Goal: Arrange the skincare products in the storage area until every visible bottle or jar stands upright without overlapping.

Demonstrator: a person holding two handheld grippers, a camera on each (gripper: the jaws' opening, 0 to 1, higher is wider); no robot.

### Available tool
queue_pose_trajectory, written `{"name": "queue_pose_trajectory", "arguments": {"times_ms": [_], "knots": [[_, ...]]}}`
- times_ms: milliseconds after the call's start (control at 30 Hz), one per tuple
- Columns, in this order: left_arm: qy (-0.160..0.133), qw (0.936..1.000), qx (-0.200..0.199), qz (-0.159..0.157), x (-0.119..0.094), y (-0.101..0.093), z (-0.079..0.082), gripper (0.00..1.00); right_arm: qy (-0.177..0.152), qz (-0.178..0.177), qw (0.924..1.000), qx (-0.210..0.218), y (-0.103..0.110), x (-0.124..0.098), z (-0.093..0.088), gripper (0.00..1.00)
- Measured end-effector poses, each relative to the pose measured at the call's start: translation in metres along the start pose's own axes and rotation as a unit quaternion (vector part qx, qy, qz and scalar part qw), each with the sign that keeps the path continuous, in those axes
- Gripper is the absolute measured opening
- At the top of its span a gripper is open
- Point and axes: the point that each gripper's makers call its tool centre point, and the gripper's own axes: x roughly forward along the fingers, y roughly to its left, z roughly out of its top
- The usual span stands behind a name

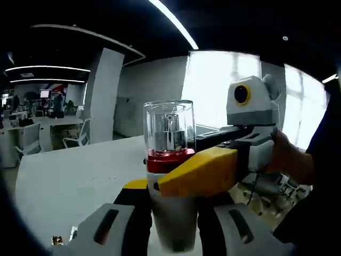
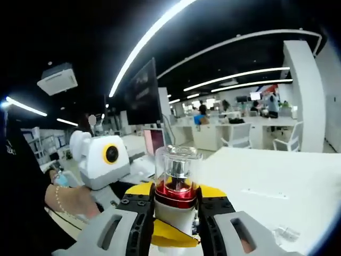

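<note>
Bottle [image 1: 169, 176] [image 2: 177, 194]: white body, red collar, silver pump under clear cap; upright, lifted above white table, pinched between jaws of both grippers.

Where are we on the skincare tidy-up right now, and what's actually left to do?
Nothing looks placed yet. In hand: the pump bottle with its clear cap and red collar is upright in the air, clamped by both the left hand-held gripper and the right hand-held gripper, above the white table. Left to do: set it down standing. I can't tell from these views where the storage area or the other products are.
</note>
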Motion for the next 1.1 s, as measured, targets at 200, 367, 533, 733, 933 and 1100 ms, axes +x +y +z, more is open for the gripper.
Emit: {"name": "queue_pose_trajectory", "arguments": {"times_ms": [200,367,533,733,933,1100], "knots": [[0.004,0.9958,-0.01,-0.091,-0.01,-0.023,-0.002,0.29,-0.007,0.077,0.997,-0.005,0.019,-0.012,0.001,0.25],[-0.005,0.9862,-0.041,-0.16,-0.018,-0.044,0.004,0.29,-0.023,0.139,0.9899,-0.016,0.039,-0.021,0.008,0.25],[-0.001,0.977,-0.043,-0.209,-0.025,-0.061,0.007,0.29,-0.017,0.187,0.9823,-0.003,0.046,-0.028,0.011,0.24],[0.028,0.9678,-0.013,-0.25,-0.028,-0.076,-0.003,0.29,0.0,0.225,0.9744,-0.005,0.062,-0.036,0.002,0.23],[0.015,0.9661,-0.017,-0.257,-0.026,-0.082,-0.003,0.28,-0.002,0.224,0.9744,0.014,0.063,-0.041,0.002,0.21],[0.015,0.9671,-0.013,-0.254,-0.024,-0.083,-0.003,0.28,-0.011,0.223,0.9747,0.003,0.064,-0.044,0.001,0.2]]}}
